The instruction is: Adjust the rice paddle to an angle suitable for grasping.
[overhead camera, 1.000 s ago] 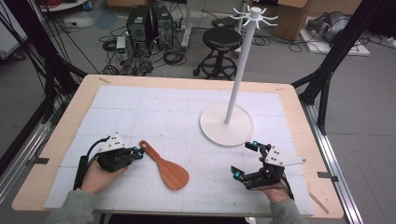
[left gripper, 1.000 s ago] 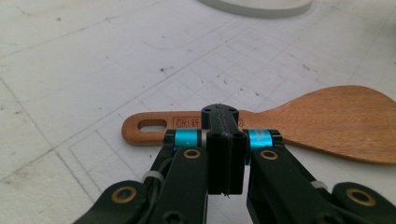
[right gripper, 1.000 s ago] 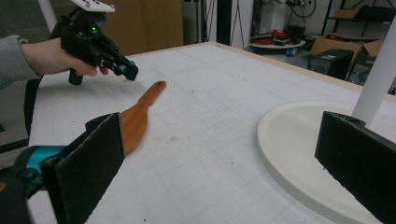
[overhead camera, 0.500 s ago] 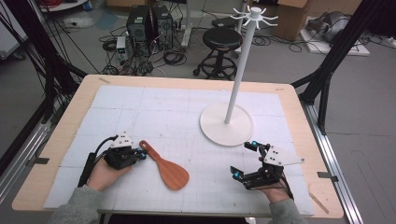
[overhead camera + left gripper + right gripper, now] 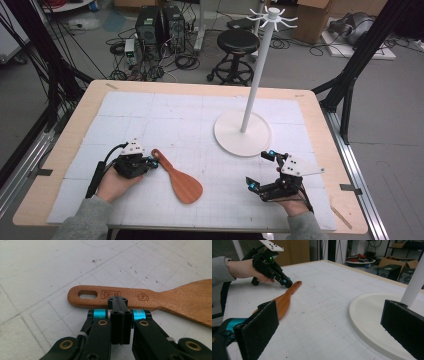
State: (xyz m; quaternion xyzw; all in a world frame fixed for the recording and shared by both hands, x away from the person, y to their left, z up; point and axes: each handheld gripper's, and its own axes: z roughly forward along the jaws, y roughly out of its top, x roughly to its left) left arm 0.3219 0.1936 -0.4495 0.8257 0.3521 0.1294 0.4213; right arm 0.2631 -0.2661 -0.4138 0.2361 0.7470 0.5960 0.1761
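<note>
From the high view, a wooden spatula is lying flat on the white gridded mat, near the person and left of centre, its slim handle pointing far-left and its broad blade lying nearer. The left gripper is sitting just beside the handle end with its jaws pressed together, holding nothing. The right gripper is resting well apart at the near right, jaws spread wide and empty, close to the round base of the white hook stand.

In the left gripper view, the left gripper's tips are meeting flat against each other right at the near edge of the spatula's handle, between the hanging slot and the round stamp; whether they are actually touching the wood is hard to tell from this angle.

In the right gripper view, the right gripper's black pads are standing far apart with bare mat between them, the stand's base lying to the right and the spatula farther off to the left.

The spatula is looking stiff, light and smooth, unlikely to break. Lying flat, it is offering little to pinch, so gripping the narrow handle across its edges seems best.
</note>
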